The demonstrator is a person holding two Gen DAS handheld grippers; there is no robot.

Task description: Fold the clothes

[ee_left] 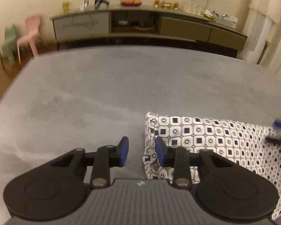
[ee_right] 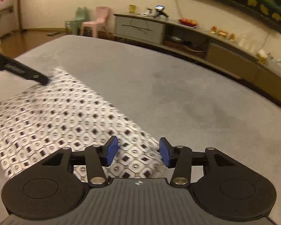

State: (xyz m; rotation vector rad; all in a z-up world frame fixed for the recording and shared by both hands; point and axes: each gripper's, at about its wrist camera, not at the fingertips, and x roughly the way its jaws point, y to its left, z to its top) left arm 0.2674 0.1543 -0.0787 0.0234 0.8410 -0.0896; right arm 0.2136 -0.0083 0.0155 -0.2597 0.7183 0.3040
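Two views | left wrist: left hand-held gripper (ee_left: 141, 151) released, empty, at left edge of folded patterned garment (ee_left: 215, 142) on grey tabletop (ee_left: 103, 93) | right wrist: right hand-held gripper (ee_right: 138, 153) released over garment's right end; white lettering on other gripper's finger (ee_right: 26, 73) unreadable

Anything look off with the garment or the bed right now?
Nothing stands out. The patterned garment lies folded on the grey bed, a little rumpled at its left end. Both grippers, left and right, have jaws open and hold nothing.
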